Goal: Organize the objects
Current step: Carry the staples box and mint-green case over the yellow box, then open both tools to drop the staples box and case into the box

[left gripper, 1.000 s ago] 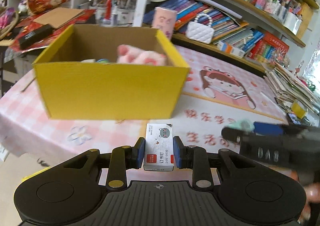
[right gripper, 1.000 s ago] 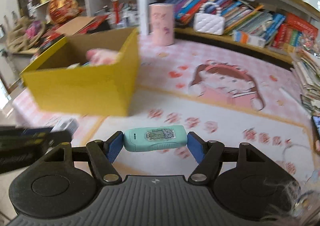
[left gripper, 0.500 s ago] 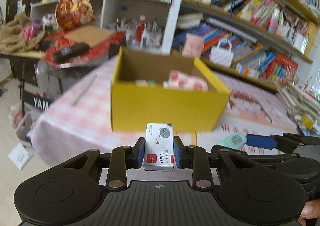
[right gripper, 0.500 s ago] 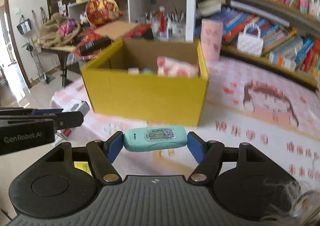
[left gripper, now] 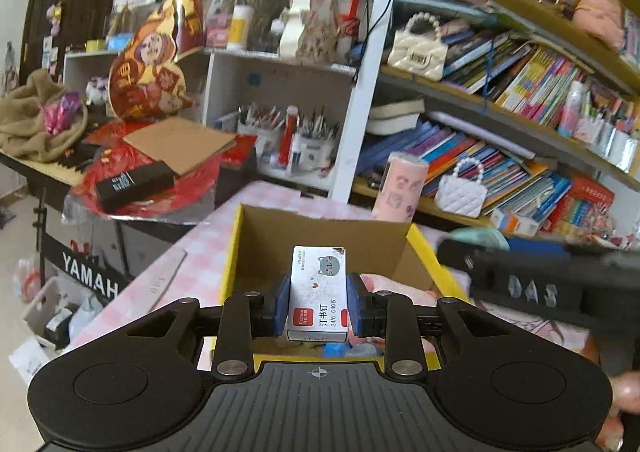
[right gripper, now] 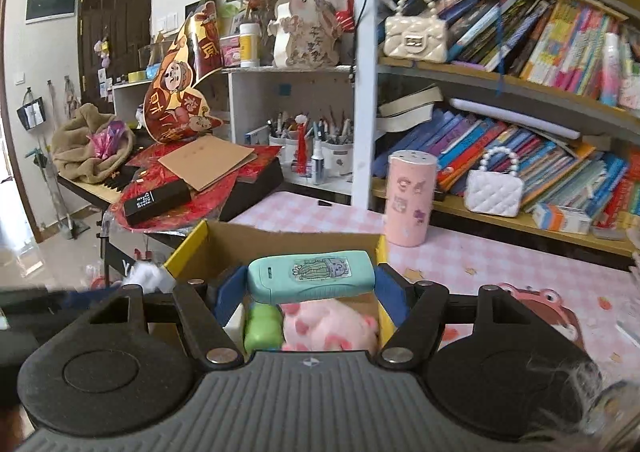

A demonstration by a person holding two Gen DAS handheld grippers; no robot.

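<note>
Staple box (left gripper: 319,294), light stiff cardboard best pinched across its narrow sides, sits clamped in the left hand-held gripper (left gripper: 319,306) above the yellow box (left gripper: 448,272), while the right hand-held gripper (right gripper: 310,286) grips the hard, probably slippery teal case (right gripper: 310,280) endwise over it.

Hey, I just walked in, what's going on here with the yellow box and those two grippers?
A person is tidying small items into the yellow cardboard box on the pink checked table. The left gripper clamps a white staple box, and the right gripper clamps a teal stapler; both are held over the open box. A pink plush toy and a green item already lie inside. Neither held item is released yet.
</note>
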